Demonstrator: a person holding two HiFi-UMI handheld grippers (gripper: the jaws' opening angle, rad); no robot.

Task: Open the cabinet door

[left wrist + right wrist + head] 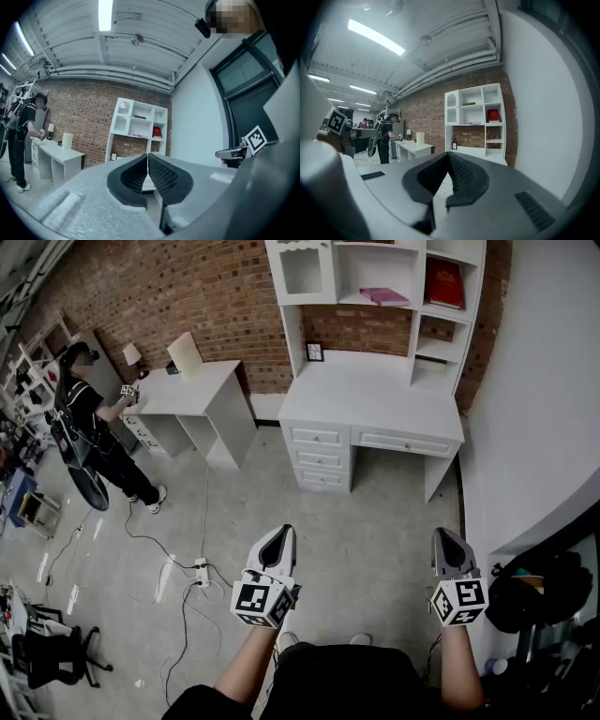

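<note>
**Item: cabinet door** [305,271]. A white-framed door with an arched pane, closing the top-left compartment of the shelf unit [441,343]. Long axis upright. It looks shut. Its knob and hinge side are too small to make out from here, so I can't tell which edge swings.

**Setting:** the shelf unit stands on a white desk [370,395] against the brick wall. The open shelves to the door's right hold a pink book [382,295] and a red book [443,282]. A small picture frame [314,352] sits on the desk top just below the door.

**Left claw** [278,532]: jaws pressed together, nothing between them. In the head view the door lies at about 12 o'clock from it, well apart, with open floor and the whole desk between. In the left gripper view the door sits at roughly 11 o'clock above the jaw tips.

**Right claw** [445,534]: jaws likewise closed on nothing. In the head view the door lies at about 11 o'clock, further off across the desk.

**Judgement:** the left claw is the nearer and better lined up. I'd have to walk forward, raise it and part the jaws before taking the door's edge or knob.

**Elsewhere:** a second white desk [192,390] at 10 o'clock, with a person [89,418] standing beside it.
</note>
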